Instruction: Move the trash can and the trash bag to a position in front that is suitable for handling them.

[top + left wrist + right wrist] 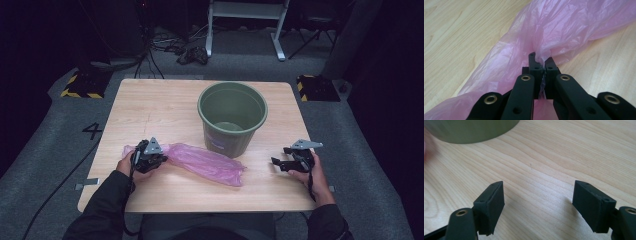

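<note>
A crumpled pink plastic bag [207, 162] lies flat on the wooden table [150, 107], in front of an upright green bucket [232, 117]. My left gripper [162, 159] sits at the bag's left end, shut on a pinch of the film; the left gripper view has the pink bag [554, 30] bunched between the closed jaws of the gripper [541, 61]. My right gripper [277, 164] rests low over bare wood to the right of the bucket, open, with nothing between its pads [492, 203]. The green bucket's base [471, 130] fills the top left of the right gripper view.
The bucket holds nothing that I can see. Beyond the table's far edge are floor cables [175, 47], a white table frame [245, 20] and yellow-black striped bases [82, 85]. Bare wood lies left of the bucket and along the front edge.
</note>
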Demonstrator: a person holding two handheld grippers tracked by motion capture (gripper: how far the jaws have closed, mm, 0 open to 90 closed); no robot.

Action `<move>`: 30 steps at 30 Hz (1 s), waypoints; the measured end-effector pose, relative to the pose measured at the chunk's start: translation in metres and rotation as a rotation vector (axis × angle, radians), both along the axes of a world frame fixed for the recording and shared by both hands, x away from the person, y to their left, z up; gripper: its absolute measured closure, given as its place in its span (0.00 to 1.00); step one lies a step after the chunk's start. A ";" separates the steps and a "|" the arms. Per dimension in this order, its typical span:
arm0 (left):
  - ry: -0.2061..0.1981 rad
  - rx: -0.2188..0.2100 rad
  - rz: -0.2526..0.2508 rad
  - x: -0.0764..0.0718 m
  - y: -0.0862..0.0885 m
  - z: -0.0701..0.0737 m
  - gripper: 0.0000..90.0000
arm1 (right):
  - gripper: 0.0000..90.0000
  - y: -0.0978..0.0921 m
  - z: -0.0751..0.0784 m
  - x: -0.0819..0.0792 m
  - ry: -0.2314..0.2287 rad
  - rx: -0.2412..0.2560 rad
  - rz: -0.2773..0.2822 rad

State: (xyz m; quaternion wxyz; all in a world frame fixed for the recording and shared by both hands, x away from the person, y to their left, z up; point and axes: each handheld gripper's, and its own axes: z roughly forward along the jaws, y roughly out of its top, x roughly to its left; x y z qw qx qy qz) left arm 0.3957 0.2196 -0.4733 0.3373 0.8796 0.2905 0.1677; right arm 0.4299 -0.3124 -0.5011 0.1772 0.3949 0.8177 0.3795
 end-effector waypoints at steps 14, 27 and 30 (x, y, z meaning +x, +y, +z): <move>-0.027 -0.045 0.008 -0.008 0.011 0.005 0.98 | 0.25 0.005 -0.001 0.006 0.008 -0.031 -0.023; -0.092 -0.105 0.020 -0.016 0.021 0.016 0.99 | 0.25 0.008 -0.001 0.008 0.010 -0.030 -0.014; -0.113 -0.114 0.011 -0.019 0.021 0.019 0.99 | 0.25 0.008 -0.001 0.009 0.010 -0.030 -0.013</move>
